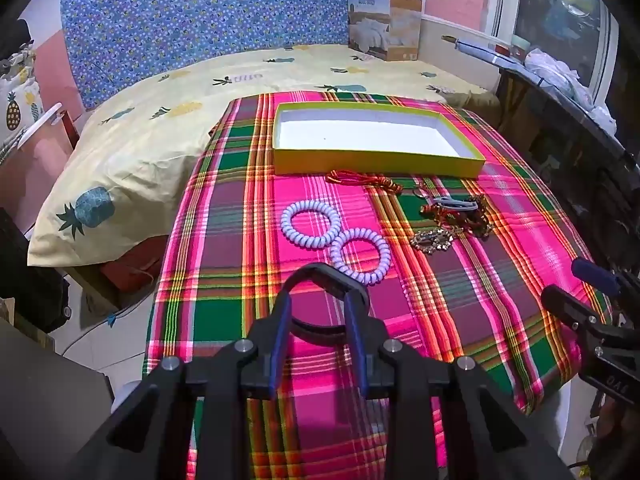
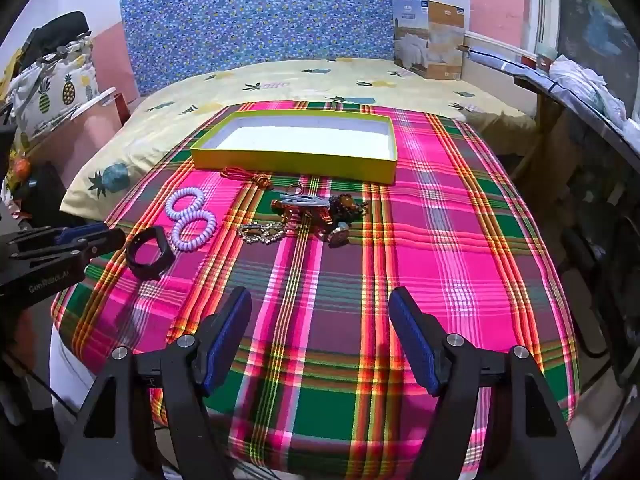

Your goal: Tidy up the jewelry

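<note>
- Nearest us, the left gripper [image 1: 320, 294] is narrow, its pads either side of the near part of the black band [image 1: 320, 271], low over the cloth [image 1: 480, 300]. We cannot tell whether the pads truly press it. If they only graze it, the band may slip out on the lift, or twist, since it is a soft-looking loop.
- Just beyond the band lie two lilac coils [image 1: 287, 222], touching each other. One sits close to the band's far side, so a forward push would likely nudge or drag it.
- Further back, the red cord [image 1: 360, 178] lies just before the box [image 1: 376, 166]. A low carry to the box could catch it, or knock the front wall and shift the box.
- We see nothing in the box yet, so we judge the task barely begun.
- Rightward, the chain [image 1: 430, 240] touches a tangled heap [image 1: 460, 212]; picking one piece there may pull others along.
- Over bare cloth well short of the heap, the right gripper [image 2: 320, 296] hangs wide and empty. If both grippers head for the middle together, we risk a clash.
</note>
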Available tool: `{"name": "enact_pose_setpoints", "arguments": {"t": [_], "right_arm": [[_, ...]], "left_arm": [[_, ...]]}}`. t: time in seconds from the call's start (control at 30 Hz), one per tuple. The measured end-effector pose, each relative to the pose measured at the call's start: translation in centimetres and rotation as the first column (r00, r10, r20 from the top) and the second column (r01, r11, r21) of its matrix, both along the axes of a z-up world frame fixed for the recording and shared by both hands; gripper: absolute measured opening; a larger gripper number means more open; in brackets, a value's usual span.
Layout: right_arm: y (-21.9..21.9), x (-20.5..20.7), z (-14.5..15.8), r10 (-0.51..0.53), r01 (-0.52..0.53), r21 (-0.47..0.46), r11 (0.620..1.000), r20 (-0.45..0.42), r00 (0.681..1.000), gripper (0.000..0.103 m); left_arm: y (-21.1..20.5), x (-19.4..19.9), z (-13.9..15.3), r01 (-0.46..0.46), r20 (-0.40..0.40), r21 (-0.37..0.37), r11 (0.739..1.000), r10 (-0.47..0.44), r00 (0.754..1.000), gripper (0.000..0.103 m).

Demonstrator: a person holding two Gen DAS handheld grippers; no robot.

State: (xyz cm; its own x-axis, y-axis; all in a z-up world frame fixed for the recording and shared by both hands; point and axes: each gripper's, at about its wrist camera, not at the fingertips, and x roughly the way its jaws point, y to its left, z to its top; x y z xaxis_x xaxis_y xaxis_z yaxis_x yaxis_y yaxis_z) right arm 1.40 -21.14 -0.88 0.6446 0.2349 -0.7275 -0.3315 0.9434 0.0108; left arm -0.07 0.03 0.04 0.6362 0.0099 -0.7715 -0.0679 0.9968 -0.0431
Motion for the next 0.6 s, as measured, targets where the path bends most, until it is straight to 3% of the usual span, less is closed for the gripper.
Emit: {"name": "enact_pose_setpoints", "arguments": {"t": [0.2,0.6], "right_arm": [[0.1,0.0,0.0,0.006,-0.006,0.000,1.000,0.002,1.000,0.071],[0.2,0.0,0.0,0.006,-0.006,-0.005,1.000,-0.004,1.000,0.071]], "left_arm": [[-0.5,-0.1,-1.7,-0.007,-0.004,0.000,1.000,0.007,1.000,0.028],[-0.2,0.4,-0.8,0.011,-0.038,-0.010,1.000,-0.011,0.999,0.028]]}}
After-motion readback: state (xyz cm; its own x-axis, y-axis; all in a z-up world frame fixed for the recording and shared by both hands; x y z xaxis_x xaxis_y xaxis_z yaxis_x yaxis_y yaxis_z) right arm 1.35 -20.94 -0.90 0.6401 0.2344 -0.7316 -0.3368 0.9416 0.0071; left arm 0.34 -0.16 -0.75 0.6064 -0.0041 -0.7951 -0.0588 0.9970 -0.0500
